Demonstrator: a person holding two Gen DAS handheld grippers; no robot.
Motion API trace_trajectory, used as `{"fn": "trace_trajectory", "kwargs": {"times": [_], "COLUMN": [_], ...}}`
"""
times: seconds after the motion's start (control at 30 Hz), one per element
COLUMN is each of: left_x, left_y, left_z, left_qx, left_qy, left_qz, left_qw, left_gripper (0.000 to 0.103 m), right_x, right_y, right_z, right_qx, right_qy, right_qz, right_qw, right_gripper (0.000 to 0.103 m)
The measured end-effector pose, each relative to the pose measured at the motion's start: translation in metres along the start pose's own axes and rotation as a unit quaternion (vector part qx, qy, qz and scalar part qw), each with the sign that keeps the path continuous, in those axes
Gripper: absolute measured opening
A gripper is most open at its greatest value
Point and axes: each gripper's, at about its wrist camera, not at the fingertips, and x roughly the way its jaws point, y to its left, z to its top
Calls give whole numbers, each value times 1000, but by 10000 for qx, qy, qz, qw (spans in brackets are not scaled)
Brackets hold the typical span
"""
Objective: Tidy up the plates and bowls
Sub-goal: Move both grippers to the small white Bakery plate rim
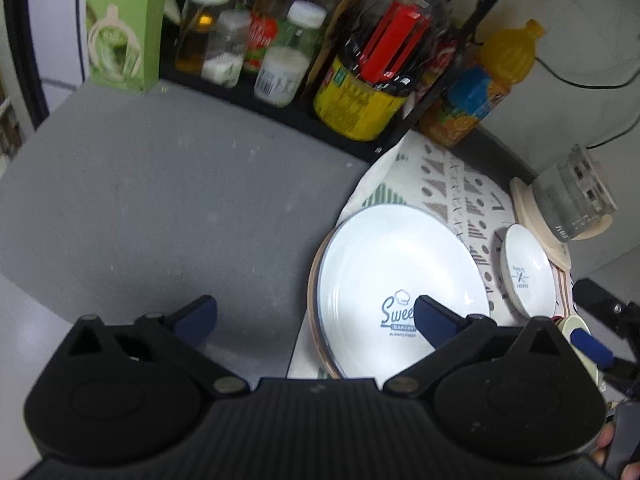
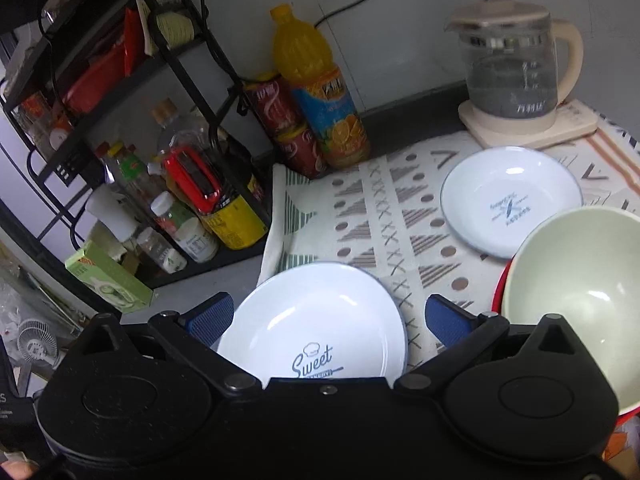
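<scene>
A large white plate (image 1: 394, 280) printed "Sweet Bakery" lies on another plate at the left edge of a patterned cloth (image 1: 448, 184); it also shows in the right wrist view (image 2: 316, 332). A small white dish (image 1: 528, 272) sits to its right, also in the right wrist view (image 2: 510, 200). A pale green bowl (image 2: 580, 292) rests inside a red bowl at the right. My left gripper (image 1: 316, 318) is open and empty, above the plate's left edge. My right gripper (image 2: 328, 318) is open and empty, straddling the large plate from above.
A black rack (image 2: 192, 92) with bottles and jars stands at the back left. An orange juice bottle (image 2: 320, 92) and red cans stand behind the cloth. A glass kettle (image 2: 516, 68) sits at the back right. A green box (image 1: 124, 24) stands on the grey counter (image 1: 160, 200).
</scene>
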Motion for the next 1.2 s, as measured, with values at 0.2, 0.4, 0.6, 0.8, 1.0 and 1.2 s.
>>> {"fn": "trace_trajectory", "kwargs": {"times": [0.2,0.4,0.6,0.8,1.0,1.2], "left_x": [-9,-2,-3,3,19,37], "left_y": [-13,-28,-57,-97,-141,-180], "left_z": [-3,-2,3,12,17,28], "left_qx": [343,495,877,1170,1458,1480], "left_qy": [-213,0,-44,36,69,94], "left_qz": [-181,-200,-202,-260,-290,-323], "left_qw": [9990,9986,9959,9928,9889,9884], "left_gripper": [103,103,103,103,103,103], "right_x": [-8,-10,-18,-25,-25,-18], "right_y": [4,-2,-19,-45,-81,-113], "right_z": [6,12,29,53,75,95], "right_qx": [-140,-304,-432,-627,-594,-516], "right_qy": [-107,17,233,359,446,422], "right_qz": [-125,-274,-156,-206,-156,-206], "right_qw": [9998,9992,9987,9972,9971,9976], "right_gripper": [103,103,103,103,103,103]}}
